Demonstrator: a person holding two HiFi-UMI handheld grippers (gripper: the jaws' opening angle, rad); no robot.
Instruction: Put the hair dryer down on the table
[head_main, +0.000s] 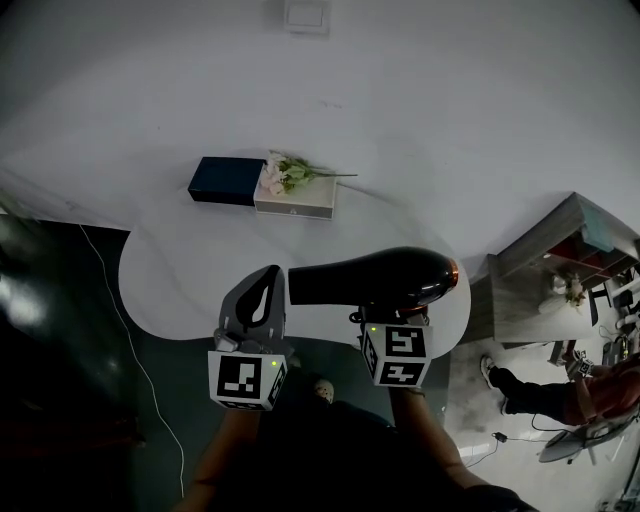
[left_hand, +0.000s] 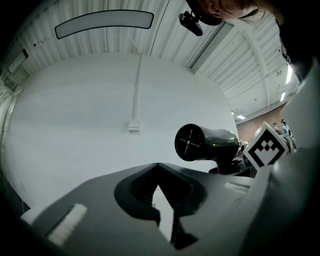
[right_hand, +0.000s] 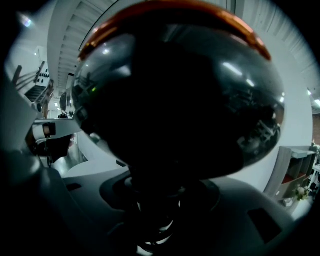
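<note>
Gripping: R gripper (head_main: 388, 318) clamped on hair dryer (head_main: 375, 275) handle
Dryer look: glossy black, orange rear ring, level over table (head_main: 170, 270)
L gripper (head_main: 262, 295): closed, empty

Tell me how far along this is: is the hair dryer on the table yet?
Not yet. Done: the right gripper clamps the hair dryer by its handle. In hand: it hangs over the table, near its front edge. Left: lower it onto the table and let go. The left gripper is shut, empty.

Head view overhead — hair dryer (head_main: 375, 278) in all
</note>
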